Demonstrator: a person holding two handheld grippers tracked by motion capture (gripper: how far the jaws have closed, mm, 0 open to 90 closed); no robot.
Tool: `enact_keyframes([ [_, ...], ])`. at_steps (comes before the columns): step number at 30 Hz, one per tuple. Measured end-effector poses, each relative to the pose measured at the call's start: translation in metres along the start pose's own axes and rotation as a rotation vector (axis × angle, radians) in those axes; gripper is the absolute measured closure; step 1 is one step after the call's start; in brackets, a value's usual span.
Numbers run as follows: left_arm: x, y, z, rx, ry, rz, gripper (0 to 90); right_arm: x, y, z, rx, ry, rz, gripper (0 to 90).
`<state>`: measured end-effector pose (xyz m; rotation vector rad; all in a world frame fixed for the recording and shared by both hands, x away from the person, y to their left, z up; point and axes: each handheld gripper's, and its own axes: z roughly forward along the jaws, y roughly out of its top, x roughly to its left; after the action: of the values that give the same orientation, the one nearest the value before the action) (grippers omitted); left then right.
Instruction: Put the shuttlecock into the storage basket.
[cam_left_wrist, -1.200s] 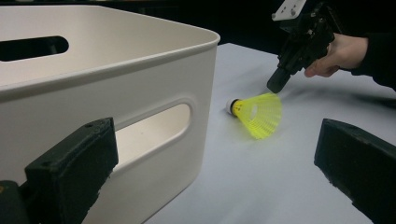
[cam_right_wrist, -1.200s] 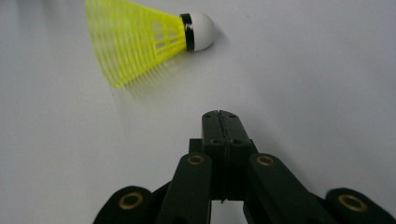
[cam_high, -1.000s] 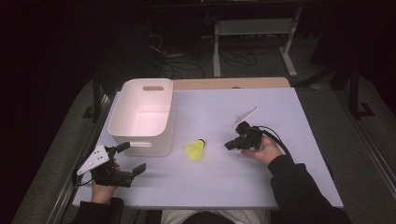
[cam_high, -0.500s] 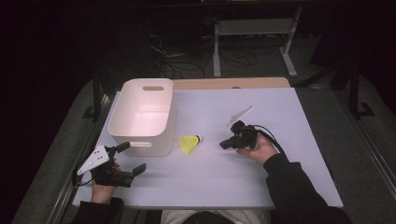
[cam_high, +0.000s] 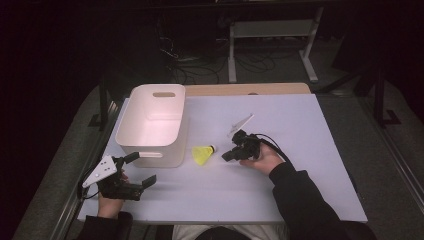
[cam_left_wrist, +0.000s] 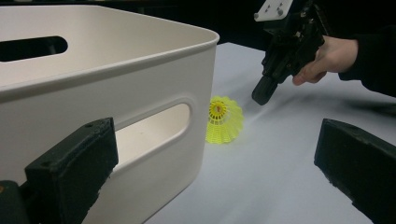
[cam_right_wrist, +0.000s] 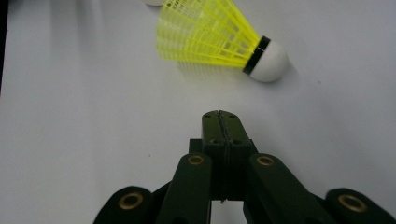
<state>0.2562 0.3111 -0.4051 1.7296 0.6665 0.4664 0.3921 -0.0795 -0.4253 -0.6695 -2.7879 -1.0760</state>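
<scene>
1. One yellow shuttlecock (cam_high: 203, 154) lies on its side at centre frame, beside the white bin (cam_high: 151, 125).
2. Right gripper (cam_high: 228, 155) clenched, empty, just right of it.
3. Left gripper (cam_high: 141, 169) released, lower left.
4. Likely featherlight, with a crushable skirt; grasp the firm cork.

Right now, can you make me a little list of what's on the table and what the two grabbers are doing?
table: white top
shuttlecock: yellow, white tip, lying on its side beside the bin
bin: white, with handle holes, nothing visible inside
right gripper: jaws shut, holding nothing, pointing at the shuttlecock, not touching
left gripper: jaws open, holding nothing, near the bin's front corner
</scene>
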Motion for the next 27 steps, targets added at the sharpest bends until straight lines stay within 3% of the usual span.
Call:
enact_keyframes([
  [15,0.0,0.0,0.0,-0.002,-0.003,0.0,0.0,0.01,0.024,0.032,0.018,0.041,-0.051,88.7],
  [27,0.0,0.0,0.0,-0.003,-0.005,0.0,0.0,0.011,0.034,0.043,0.041,0.045,-0.074,88.7],
])
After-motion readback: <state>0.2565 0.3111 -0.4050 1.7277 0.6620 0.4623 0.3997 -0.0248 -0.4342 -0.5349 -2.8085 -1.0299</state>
